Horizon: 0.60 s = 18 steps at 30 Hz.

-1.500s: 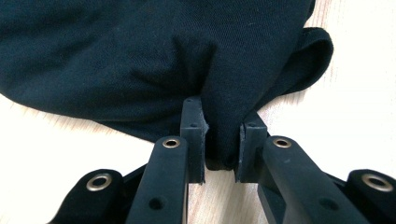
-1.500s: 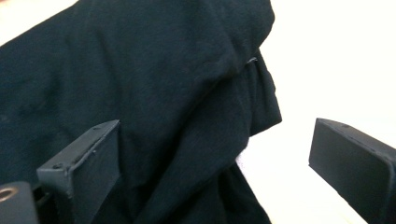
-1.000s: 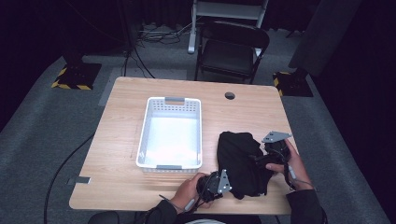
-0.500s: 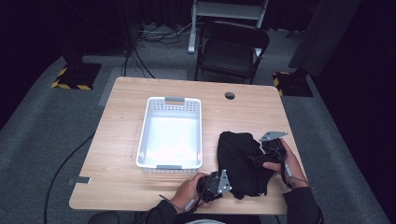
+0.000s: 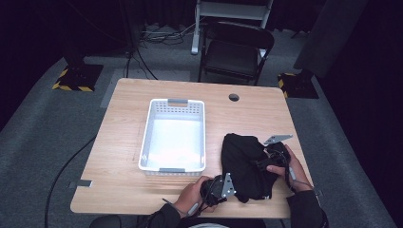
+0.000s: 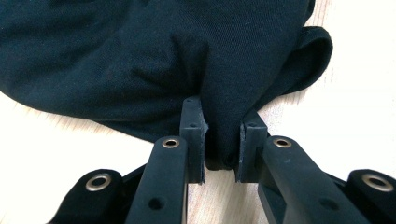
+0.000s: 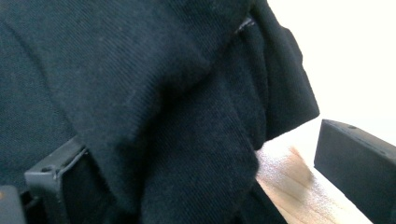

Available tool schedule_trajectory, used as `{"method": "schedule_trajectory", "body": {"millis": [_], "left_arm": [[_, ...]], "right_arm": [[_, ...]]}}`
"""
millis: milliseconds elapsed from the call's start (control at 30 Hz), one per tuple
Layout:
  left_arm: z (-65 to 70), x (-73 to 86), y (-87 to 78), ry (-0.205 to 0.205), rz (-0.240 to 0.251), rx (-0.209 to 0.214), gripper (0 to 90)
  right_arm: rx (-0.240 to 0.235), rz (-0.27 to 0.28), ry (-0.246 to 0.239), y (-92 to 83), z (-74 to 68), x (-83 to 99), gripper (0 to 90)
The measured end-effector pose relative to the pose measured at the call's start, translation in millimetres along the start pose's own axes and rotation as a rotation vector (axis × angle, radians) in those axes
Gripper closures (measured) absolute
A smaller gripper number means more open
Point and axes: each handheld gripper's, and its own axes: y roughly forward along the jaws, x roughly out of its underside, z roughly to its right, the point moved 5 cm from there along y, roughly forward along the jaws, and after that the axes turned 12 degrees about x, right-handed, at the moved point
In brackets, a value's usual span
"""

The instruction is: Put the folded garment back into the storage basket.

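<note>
A crumpled black cloth [image 5: 244, 161] lies on the wooden table [image 5: 247, 114] at the near right. My left gripper [image 5: 236, 188] sits at the cloth's near left edge. In the left gripper view it [image 6: 219, 126] is shut on a pinched fold of the cloth [image 6: 140, 56]. My right gripper [image 5: 263, 164] is at the cloth's right side with a hand around it. In the right gripper view its jaws stand wide apart [image 7: 205, 154], and the cloth [image 7: 140, 93] is bunched between them and draped over the left jaw.
A white plastic basket [image 5: 147, 137] stands to the left of the cloth, nothing inside it. A round cable hole [image 5: 233, 97] is near the table's far edge. A black chair [image 5: 235, 52] stands beyond the table. The right table edge is close to the right hand.
The right hand and gripper have shifted slightly left, further into the cloth. The left gripper has stayed where it was, still clamped on the fold.
</note>
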Motion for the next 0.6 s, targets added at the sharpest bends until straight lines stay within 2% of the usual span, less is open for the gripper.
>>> {"method": "schedule_trajectory", "body": {"millis": [167,333,367,400,433,467,533,600], "left_arm": [[-0.1,0.0,0.0,0.001,-0.001,0.0,77.0],[0.1,0.1,0.1,-0.001,0.001,-0.001,77.0],[0.0,0.1,0.1,0.0,0.001,-0.001,77.0],[0.0,0.1,0.1,-0.001,0.002,-0.001,76.9],[-0.1,0.1,0.1,-0.001,0.003,-0.001,76.9],[-0.2,0.2,0.0,-0.001,0.004,-0.001,76.9],[-0.1,0.5,0.0,-0.002,0.006,-0.001,76.9],[-0.2,0.9,0.0,-0.009,0.012,0.001,76.9]], "right_arm": [[-0.035,0.004,0.04,2.3,1.6,3.8,0.5],[-0.035,0.003,0.037,2.0,0.9,3.9,1.5],[-0.039,0.005,0.034,1.5,0.6,3.8,3.7],[-0.059,0.013,0.019,-1.1,-1.1,3.1,12.5],[-0.059,0.013,0.019,-1.1,-1.1,3.1,12.5],[-0.07,0.014,0.014,-2.8,-2.9,2.8,17.1],[-0.089,0.005,0.013,-6.3,-5.6,2.1,29.6],[-0.105,-0.013,0.012,-8.9,-8.9,1.0,36.9]]}}
